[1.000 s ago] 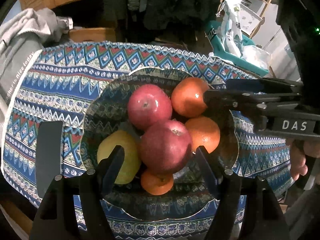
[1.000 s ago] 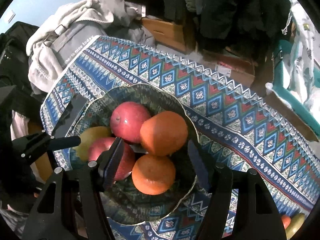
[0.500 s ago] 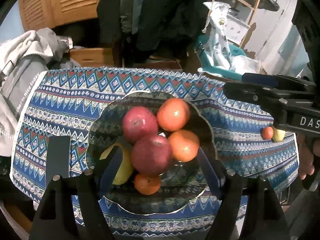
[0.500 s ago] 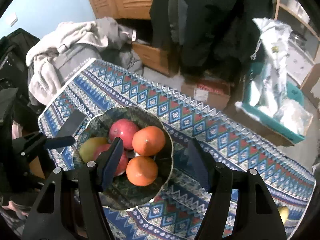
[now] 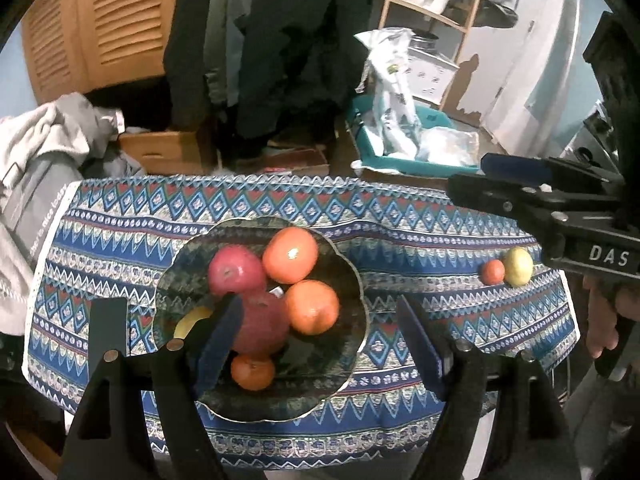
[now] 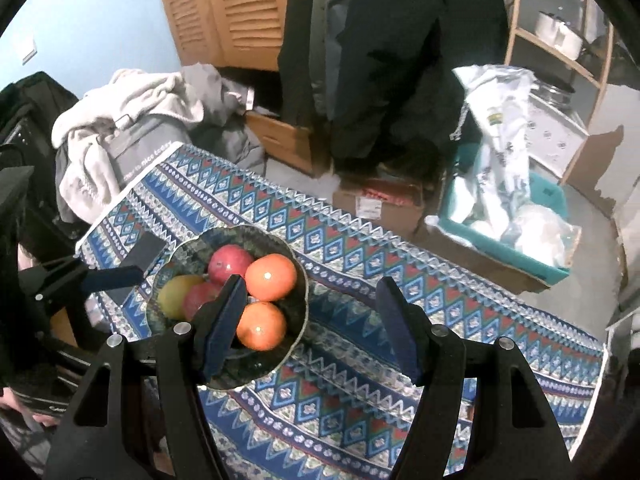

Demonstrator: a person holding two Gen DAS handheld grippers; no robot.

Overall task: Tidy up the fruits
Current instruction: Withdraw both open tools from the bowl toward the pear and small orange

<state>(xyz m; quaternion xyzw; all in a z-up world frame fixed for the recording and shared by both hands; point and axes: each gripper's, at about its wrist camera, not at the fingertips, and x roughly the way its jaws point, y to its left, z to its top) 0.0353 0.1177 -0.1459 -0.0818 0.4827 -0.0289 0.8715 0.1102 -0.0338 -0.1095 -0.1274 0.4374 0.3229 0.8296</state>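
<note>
A dark patterned bowl (image 5: pixel 344 368) sits on the blue patterned tablecloth (image 5: pixel 400 232). It holds two red apples (image 5: pixel 234 270), two large oranges (image 5: pixel 290 254), a small orange (image 5: pixel 253 372) and a yellow-green pear (image 5: pixel 192 320). The bowl also shows in the right wrist view (image 6: pixel 296 332). A small orange (image 5: pixel 493 272) and a yellow lemon (image 5: pixel 518 267) lie at the cloth's right end. My left gripper (image 5: pixel 320 340) is open and empty above the bowl's near side. My right gripper (image 6: pixel 310 324) is open and empty, high above the bowl's right rim.
Grey and white clothes (image 6: pixel 132 120) are piled at the table's left end. Cardboard boxes (image 6: pixel 288 140), hanging dark coats (image 6: pixel 380 40), a teal bin (image 6: pixel 520 232) with plastic bags and a wooden shelf (image 5: pixel 432 12) stand behind the table.
Both grippers have pulled back and up from the bowl, which now looks smaller. The small orange and lemon at the right end have come into the left view.
</note>
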